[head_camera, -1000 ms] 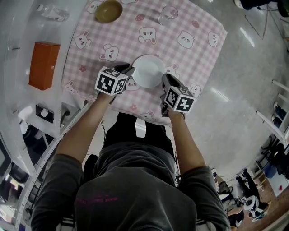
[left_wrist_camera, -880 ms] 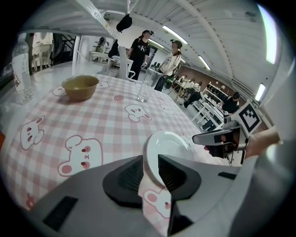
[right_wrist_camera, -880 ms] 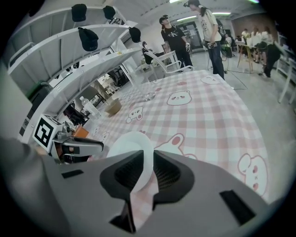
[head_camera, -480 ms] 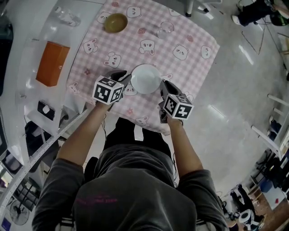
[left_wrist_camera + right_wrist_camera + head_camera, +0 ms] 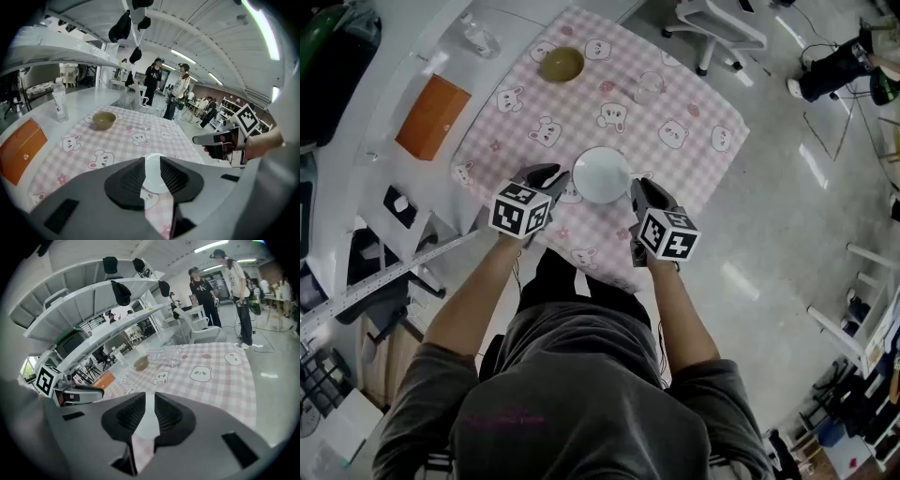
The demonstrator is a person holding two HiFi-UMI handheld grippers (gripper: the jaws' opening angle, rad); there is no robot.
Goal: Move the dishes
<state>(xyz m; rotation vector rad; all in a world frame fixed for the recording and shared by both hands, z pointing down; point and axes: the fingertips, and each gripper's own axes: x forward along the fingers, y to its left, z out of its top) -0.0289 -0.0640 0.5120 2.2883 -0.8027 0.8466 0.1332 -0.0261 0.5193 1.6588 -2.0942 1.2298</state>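
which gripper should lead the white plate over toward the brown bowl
Left, probably: the left gripper grips the white plate on the side nearer the brown bowl; the right gripper grips the opposite rim, farther off.

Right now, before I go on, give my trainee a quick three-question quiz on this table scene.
1. True or false: the left hand-held gripper and the right hand-held gripper both grip the white plate by its rim.
2. Which lies off the tablecloth? A brown bowl, B clear glass, C orange box.
3. Fill in: the tablecloth's checks are white and ____.
Key: 1 true; 2 C; 3 pink.
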